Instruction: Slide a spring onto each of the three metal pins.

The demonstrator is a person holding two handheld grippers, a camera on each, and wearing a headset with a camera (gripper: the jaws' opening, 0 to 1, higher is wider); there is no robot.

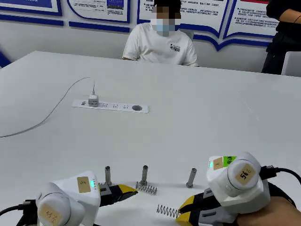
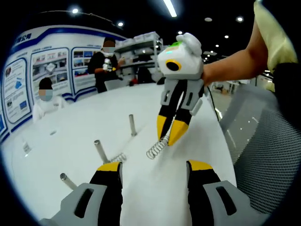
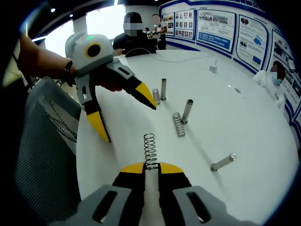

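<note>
You are working at a white table [image 1: 211, 122]. A power strip [image 1: 110, 106] is lying flat on it, with a small charger [image 1: 93, 100] sitting in it and a thin cable [image 1: 47, 115] trailing away from the strip. On your side of the power strip, well apart from it, three metal pins are standing in a row: left pin [image 1: 107, 175], middle pin [image 1: 144, 174], right pin [image 1: 191, 177]. One spring [image 1: 146, 188] is lying at the middle pin's foot, and a loose spring [image 1: 168, 210] is lying farther still from the strip.

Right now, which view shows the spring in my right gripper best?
Right gripper view: the spring runs full length out from the shut right gripper. Head view shows the spring side-on; left gripper view shows it small.
</note>
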